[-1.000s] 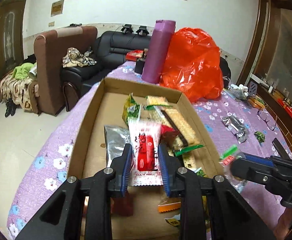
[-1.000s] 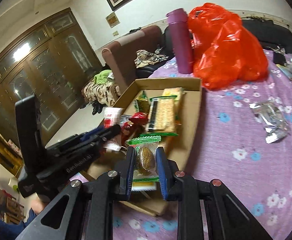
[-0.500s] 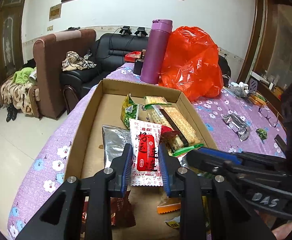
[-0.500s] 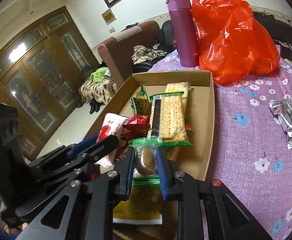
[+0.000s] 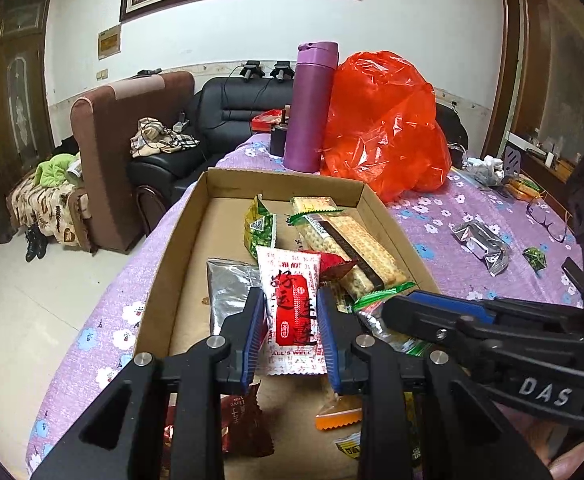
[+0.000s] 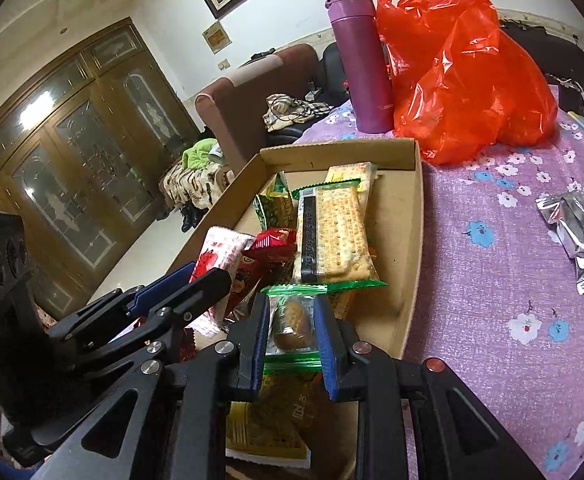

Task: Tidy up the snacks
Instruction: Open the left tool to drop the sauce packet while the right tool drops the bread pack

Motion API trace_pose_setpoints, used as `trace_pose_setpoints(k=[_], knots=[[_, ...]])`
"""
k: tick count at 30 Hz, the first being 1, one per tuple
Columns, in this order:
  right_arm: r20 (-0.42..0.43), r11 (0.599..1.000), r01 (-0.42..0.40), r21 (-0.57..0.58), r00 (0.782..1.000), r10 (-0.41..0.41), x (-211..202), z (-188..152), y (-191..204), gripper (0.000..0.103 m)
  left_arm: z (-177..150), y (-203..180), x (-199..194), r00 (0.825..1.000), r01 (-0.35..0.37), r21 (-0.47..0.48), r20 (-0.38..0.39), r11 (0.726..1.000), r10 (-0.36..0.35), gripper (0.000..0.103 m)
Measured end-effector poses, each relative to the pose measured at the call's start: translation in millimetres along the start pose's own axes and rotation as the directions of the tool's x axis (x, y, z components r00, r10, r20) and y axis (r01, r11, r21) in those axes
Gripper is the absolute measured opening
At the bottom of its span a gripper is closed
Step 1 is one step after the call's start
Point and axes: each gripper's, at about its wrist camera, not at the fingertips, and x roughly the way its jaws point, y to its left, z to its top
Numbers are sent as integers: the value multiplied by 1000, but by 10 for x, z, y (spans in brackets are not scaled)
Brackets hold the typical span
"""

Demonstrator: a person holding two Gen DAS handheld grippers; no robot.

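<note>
A shallow cardboard box (image 5: 180, 240) on the purple flowered table holds several snack packets, among them a long cracker pack (image 5: 347, 240) and a silver pouch (image 5: 228, 292). My left gripper (image 5: 292, 320) is shut on a white and red snack packet (image 5: 292, 304) above the box's near half. My right gripper (image 6: 292, 324) is shut on a clear green-edged packet with a brown cake (image 6: 292, 320), over the box's near right side (image 6: 411, 240). The right gripper also shows in the left wrist view (image 5: 471, 328), close beside the left one.
A purple flask (image 5: 309, 108) and an orange plastic bag (image 5: 383, 128) stand just behind the box. Silver packets (image 5: 479, 240), a small green packet (image 5: 533, 256) and glasses (image 5: 547, 220) lie on the table to the right. Sofas stand beyond the table's left edge.
My right gripper has moved left and forward with its packet, from the table's edge to over the box, close beside the left gripper. The left gripper has risen slightly with its packet.
</note>
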Motion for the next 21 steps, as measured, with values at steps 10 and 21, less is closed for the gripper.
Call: trace_pose_setpoints(k=[10,21], knots=[[23,1000,0,31,1000,-1,-187,-14,-70,30,-14,-85,-95,996,-64,40,60,997,62,51],[64,999,8,50,998,-12,-437,-17,-120,43,-31,-68,-192,987,-122,25,107,992,119,67]])
